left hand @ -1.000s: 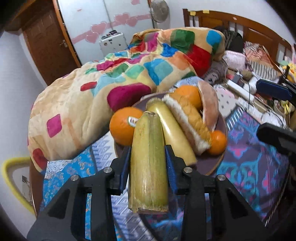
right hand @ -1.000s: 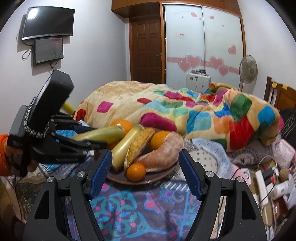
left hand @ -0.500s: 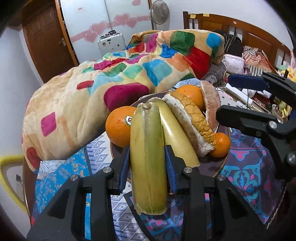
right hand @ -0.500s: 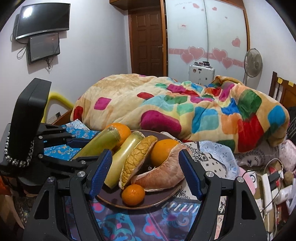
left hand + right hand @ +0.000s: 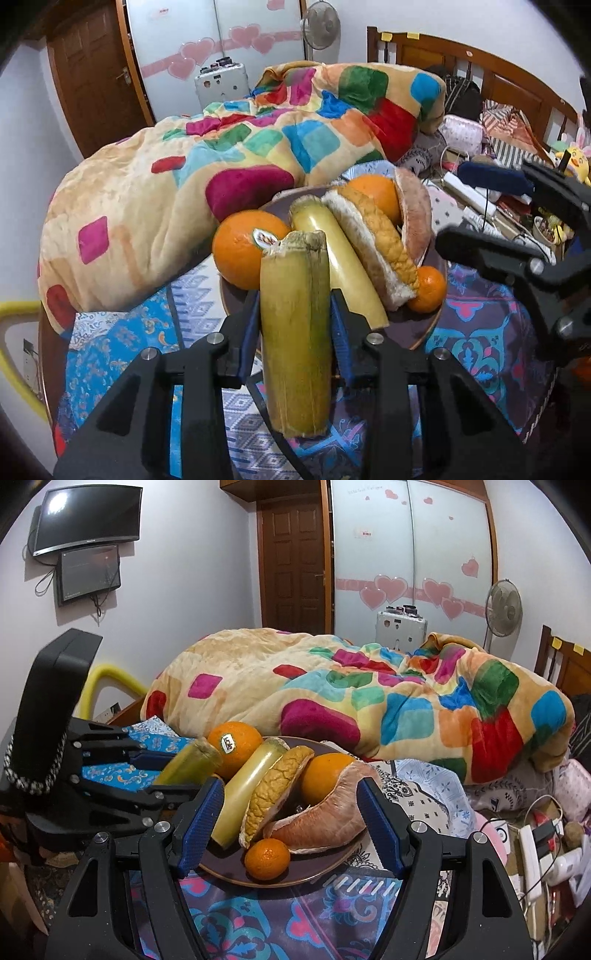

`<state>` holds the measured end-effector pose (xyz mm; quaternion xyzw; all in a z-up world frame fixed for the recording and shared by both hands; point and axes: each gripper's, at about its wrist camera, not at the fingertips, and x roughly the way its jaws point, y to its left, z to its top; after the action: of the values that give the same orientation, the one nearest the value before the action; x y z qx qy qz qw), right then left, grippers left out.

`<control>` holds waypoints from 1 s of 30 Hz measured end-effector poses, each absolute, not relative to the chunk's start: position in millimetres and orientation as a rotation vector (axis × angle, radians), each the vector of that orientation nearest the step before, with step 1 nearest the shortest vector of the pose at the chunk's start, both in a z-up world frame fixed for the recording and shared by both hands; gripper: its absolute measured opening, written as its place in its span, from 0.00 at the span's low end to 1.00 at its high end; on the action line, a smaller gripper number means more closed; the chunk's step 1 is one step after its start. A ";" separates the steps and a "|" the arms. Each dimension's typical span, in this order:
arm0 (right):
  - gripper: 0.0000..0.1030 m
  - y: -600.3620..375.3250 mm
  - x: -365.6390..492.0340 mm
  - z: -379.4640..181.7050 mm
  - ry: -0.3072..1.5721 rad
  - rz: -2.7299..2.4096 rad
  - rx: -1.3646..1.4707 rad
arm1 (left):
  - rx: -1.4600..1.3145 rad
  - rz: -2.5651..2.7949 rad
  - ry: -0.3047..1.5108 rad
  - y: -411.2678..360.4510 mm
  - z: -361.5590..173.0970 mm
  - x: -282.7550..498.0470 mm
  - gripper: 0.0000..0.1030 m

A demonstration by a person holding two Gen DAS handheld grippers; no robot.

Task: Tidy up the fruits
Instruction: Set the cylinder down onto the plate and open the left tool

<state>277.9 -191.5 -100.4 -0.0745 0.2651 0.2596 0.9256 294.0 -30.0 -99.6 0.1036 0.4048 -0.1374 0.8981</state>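
My left gripper (image 5: 294, 325) is shut on a yellow-green sugarcane piece (image 5: 295, 332), held at the near left edge of the dark plate (image 5: 424, 332). On the plate lie a second sugarcane piece (image 5: 343, 266), a stickered orange (image 5: 243, 251), pomelo wedges (image 5: 373, 251), another orange (image 5: 376, 192) and a small mandarin (image 5: 428, 288). My right gripper (image 5: 291, 830) is open and empty, its blue pads either side of the plate's front (image 5: 295, 875). The held sugarcane (image 5: 192, 764) also shows there, beside the stickered orange (image 5: 236, 746).
A colourful patchwork blanket (image 5: 369, 701) is heaped behind the plate. A patterned cloth (image 5: 258, 923) covers the surface in front. Cables, chargers and clutter (image 5: 535, 842) lie at the right. A wooden headboard (image 5: 480, 81) stands far right.
Both grippers have moved closer to the plate. The left gripper has brought the sugarcane piece up against the plate's left side, beside the stickered orange.
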 end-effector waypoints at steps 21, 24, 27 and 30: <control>0.69 -212.1 276.6 -97.4 0.504 0.471 -0.179 | 0.138 -0.276 0.875 -49.3 -97.0 353.8 0.35; 0.69 -212.2 276.4 -98.2 0.500 0.467 -0.185 | 0.155 -0.276 0.868 -52.0 -96.1 351.8 0.35; 0.69 -212.3 276.4 -98.2 0.502 0.471 -0.177 | 0.167 -0.269 0.854 -53.5 -92.4 349.3 0.37; 0.69 -211.2 274.8 -97.5 0.502 0.474 -0.171 | 0.168 -0.261 0.821 -52.9 -85.6 343.3 0.43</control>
<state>274.8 -211.2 -97.5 -0.0837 0.2460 0.2320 0.9374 343.3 -52.9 -85.6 0.0811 0.3975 -0.1266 0.9052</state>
